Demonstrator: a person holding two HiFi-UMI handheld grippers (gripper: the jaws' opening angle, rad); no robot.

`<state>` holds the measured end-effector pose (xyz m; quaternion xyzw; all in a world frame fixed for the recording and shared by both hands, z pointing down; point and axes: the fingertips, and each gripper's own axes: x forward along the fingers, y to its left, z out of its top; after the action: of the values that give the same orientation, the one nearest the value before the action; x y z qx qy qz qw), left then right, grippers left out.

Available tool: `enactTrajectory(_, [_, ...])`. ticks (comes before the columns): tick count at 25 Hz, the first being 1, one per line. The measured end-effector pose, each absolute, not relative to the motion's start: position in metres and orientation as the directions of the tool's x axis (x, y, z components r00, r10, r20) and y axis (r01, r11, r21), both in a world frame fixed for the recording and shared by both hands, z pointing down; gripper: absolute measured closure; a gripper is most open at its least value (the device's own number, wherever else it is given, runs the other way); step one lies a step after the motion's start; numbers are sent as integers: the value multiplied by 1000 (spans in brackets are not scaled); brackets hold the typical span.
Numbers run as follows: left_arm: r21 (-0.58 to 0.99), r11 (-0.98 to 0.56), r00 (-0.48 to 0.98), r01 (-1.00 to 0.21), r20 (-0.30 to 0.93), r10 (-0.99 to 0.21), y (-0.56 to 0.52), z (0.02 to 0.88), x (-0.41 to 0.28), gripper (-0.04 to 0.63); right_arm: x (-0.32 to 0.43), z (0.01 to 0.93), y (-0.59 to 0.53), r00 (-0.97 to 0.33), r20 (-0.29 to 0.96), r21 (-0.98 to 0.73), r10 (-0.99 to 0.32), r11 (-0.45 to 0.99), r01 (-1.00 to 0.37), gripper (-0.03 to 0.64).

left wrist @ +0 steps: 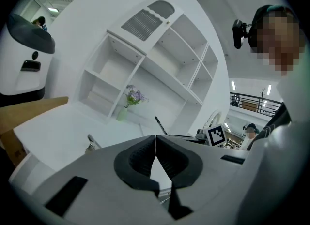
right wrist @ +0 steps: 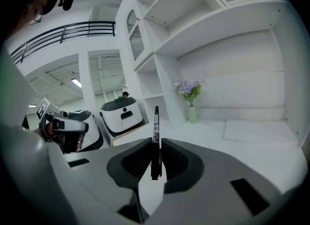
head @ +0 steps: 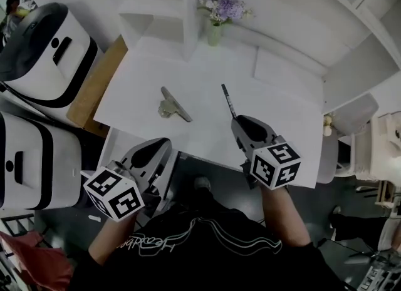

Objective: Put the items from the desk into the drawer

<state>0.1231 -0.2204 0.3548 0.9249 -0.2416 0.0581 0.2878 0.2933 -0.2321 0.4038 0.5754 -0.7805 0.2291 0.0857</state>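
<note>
The right gripper [right wrist: 156, 146] is clamped on a black pen [right wrist: 156, 120] above the white desk [head: 282, 117]; the left gripper [left wrist: 155, 142], jaws together and empty, hangs at the desk's near edge; no drawer shows; a firm, level hold looks best for carrying the pen down.

One pen [head: 228, 101] is in the right gripper [head: 235, 121]. Ahead of it are one small metal object [head: 172, 105] and one flower vase [head: 215, 33]. Two white machines [head: 47, 52] stand off to its left.
</note>
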Motion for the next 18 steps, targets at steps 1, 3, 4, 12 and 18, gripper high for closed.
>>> enactTrajectory(1, [501,-716,873,-487,244,-423,-216,352,111,574,280,399,-227,-334,391,-259,-858,246,-934,540])
enactTrajectory(3, [497,-709,864,-500,236,-444,-208,346,87,574,252,390,-218,-362,380,-256,-851,280,-925,540])
enactTrajectory(4, [497,-705,860,-506,231,-455,-204,344,75,574,238,386,-215,-377,374,-251,-847,299,-921,540])
enactTrajectory(12, [497,-661,817,-562,204,-540,-171,342,-12,574,129,378,-194,-500,353,-238,-791,441,-865,540])
enactTrajectory(18, [511,-597,763,-618,209,-611,-158,350,-69,574,64,393,-189,-573,385,-238,-723,522,-819,540])
